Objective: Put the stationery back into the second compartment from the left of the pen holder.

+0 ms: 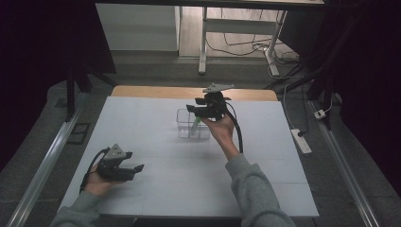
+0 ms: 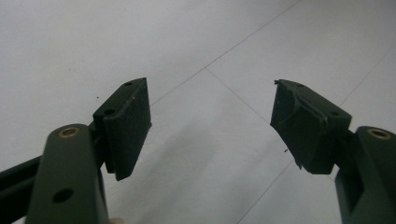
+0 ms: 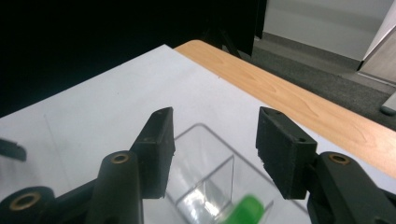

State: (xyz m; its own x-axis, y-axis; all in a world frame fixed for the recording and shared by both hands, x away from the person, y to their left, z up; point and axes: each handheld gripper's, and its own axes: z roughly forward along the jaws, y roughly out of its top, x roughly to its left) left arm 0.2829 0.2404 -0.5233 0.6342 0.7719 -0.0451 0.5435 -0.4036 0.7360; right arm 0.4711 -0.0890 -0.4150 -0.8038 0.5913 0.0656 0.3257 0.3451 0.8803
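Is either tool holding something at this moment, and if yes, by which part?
Nothing is held. The left tool is open over the white table. The right tool is open above the clear box with the green item.

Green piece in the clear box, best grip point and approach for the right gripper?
Probably from straight above: the clear box is open at the top and its walls block side access. The green piece leans inside with its upper end toward the rim, so pinch that end across its narrow width. The right gripper hangs above it, jaws apart. Its lower part is blurred.
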